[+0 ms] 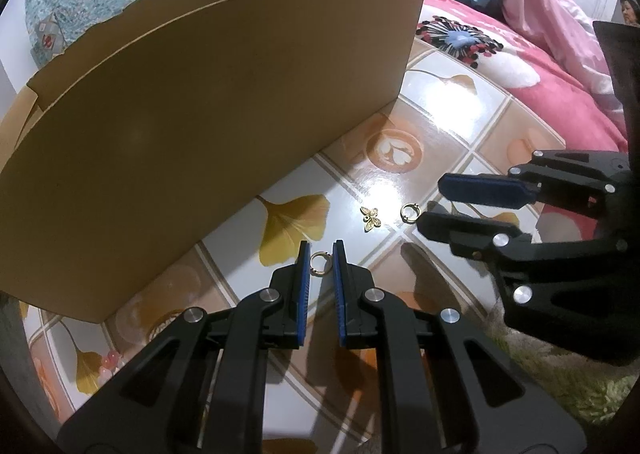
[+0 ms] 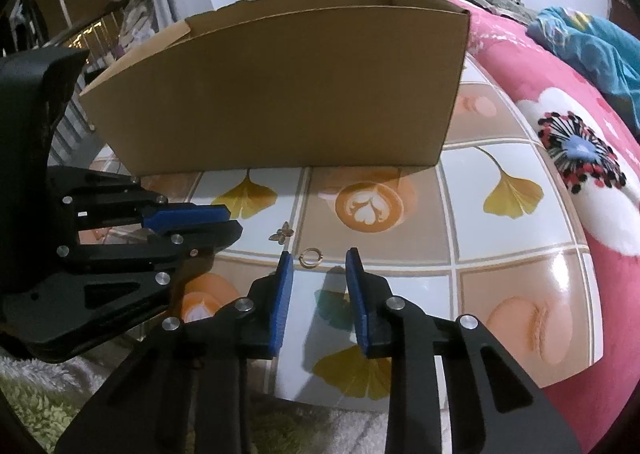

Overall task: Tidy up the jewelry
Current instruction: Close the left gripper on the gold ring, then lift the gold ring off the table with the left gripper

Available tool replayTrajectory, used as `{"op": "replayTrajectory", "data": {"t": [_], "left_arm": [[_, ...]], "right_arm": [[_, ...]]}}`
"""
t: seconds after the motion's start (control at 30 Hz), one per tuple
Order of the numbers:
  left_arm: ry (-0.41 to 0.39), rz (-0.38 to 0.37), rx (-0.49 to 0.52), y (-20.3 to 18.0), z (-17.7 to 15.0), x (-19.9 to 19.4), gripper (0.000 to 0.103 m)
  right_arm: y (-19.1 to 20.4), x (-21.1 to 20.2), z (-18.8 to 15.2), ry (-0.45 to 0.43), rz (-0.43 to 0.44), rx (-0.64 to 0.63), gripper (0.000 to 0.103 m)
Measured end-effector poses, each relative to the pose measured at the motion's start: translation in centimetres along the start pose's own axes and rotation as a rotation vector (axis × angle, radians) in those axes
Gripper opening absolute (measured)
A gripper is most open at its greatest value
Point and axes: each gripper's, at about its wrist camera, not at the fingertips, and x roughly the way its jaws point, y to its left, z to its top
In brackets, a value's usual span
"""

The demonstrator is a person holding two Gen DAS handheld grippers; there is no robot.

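Note:
In the left wrist view a gold ring [image 1: 320,264] lies on the patterned tabletop [image 1: 440,110] between the tips of my left gripper [image 1: 321,254], whose blue pads are apart on either side of it. A gold butterfly charm [image 1: 370,218] and a second gold ring [image 1: 409,212] lie just beyond. My right gripper [image 1: 430,206] comes in from the right, open, its tips next to the second ring. In the right wrist view my right gripper [image 2: 318,260] is open with that ring [image 2: 309,257] just ahead between its tips; the butterfly charm [image 2: 282,233] lies to the left, by my left gripper [image 2: 234,222].
A tall open cardboard box [image 1: 208,110] stands on the table behind the jewelry, also in the right wrist view [image 2: 288,94]. A pink flowered blanket [image 1: 560,94] borders the table on the right. Green shaggy rug [image 2: 36,406] lies below the table's front edge.

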Motion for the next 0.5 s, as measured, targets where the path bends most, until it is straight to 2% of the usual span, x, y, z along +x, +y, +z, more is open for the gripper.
{"op": "replayTrajectory", "data": {"t": [0.5], "left_arm": [[0.003,0.003,0.005,0.0,0.0,-0.1,0.01]], "right_arm": [[0.9,1.3,0.4,0.009,-0.025,-0.055,0.02]]}}
